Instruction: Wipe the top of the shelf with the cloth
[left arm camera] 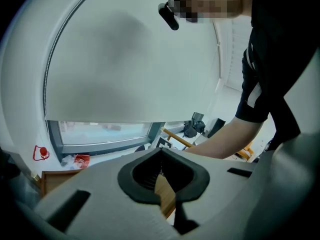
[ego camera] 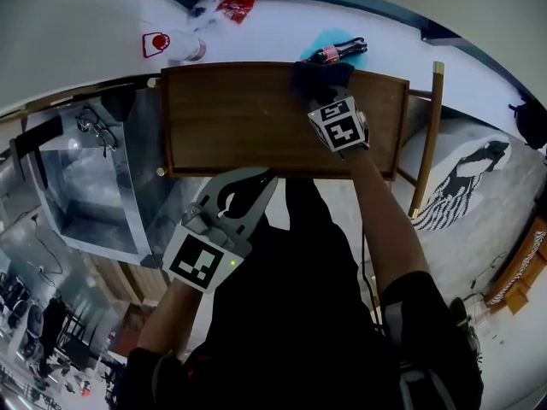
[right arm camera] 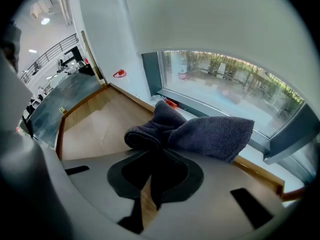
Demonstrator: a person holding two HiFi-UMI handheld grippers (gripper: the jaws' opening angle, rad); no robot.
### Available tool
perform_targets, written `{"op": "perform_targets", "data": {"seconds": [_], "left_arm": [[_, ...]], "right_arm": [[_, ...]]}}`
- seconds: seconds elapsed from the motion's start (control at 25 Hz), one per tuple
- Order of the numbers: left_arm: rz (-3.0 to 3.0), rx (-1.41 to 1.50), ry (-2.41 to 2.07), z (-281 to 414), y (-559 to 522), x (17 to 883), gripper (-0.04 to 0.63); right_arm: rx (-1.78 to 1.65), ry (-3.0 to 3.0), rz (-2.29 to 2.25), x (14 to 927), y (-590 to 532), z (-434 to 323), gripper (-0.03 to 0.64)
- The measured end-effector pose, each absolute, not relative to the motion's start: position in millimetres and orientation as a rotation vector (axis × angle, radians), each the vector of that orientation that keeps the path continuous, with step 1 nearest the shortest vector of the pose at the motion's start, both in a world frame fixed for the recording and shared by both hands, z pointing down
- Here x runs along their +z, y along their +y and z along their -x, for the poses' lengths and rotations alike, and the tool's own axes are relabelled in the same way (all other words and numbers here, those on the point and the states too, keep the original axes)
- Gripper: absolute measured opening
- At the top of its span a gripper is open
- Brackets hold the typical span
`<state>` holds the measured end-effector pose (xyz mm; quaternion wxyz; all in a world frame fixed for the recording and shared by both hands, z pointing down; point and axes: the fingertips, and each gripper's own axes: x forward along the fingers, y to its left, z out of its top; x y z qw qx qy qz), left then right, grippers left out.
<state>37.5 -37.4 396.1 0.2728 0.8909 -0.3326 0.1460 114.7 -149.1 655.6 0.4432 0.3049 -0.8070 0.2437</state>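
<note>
My right tool (right arm camera: 157, 154) is clamped shut on the cloth (right arm camera: 210, 134), with a pinch of fabric caught between the jaws and the rest spilling out past the tips. My left tool (left arm camera: 161, 154) has its jaws closed tip to tip with nothing between them. In the head view it hangs at the near edge of the shelf (ego camera: 239, 118), a little left of my body, touching nothing I can see.

The cloth is dark blue-grey towelling, bunched up. A tight roll sits on its left and a broader flap fans out to the right. From the head view it sits at the far rim of the shelf top, right of the middle, ahead of the right tool. I cannot tell how firmly it presses on the wood.

The shelf top is brown wood with a raised lip round its edges. Just beyond the cloth, a bottle (ego camera: 335, 52) lies on the white window ledge (ego camera: 273, 37).
</note>
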Motion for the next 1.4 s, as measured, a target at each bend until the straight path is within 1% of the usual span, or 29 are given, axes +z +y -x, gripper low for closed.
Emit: {"op": "perform_targets", "data": {"seconds": [0.44,0.76,1.08,1.4], "left_arm": [[-2.439,0.41,-0.826,-92,-39,391,0.021],[-2.469,0.428,-0.78,-120,-36,389,0.021],[-2.489,0.432,-0.756,-138,-34,387,0.021],[-2.496,0.436,-0.747,-141,-31,385,0.021]], "right_arm": [[0.67,-1.928,-0.887,656,-151,-201,0.029],[0.698,-1.869,-0.987,656,-152,-252,0.029],[0.699,-1.817,-1.048,657,-152,-286,0.029],[0.69,-1.784,-1.089,657,-150,-300,0.03]]}}
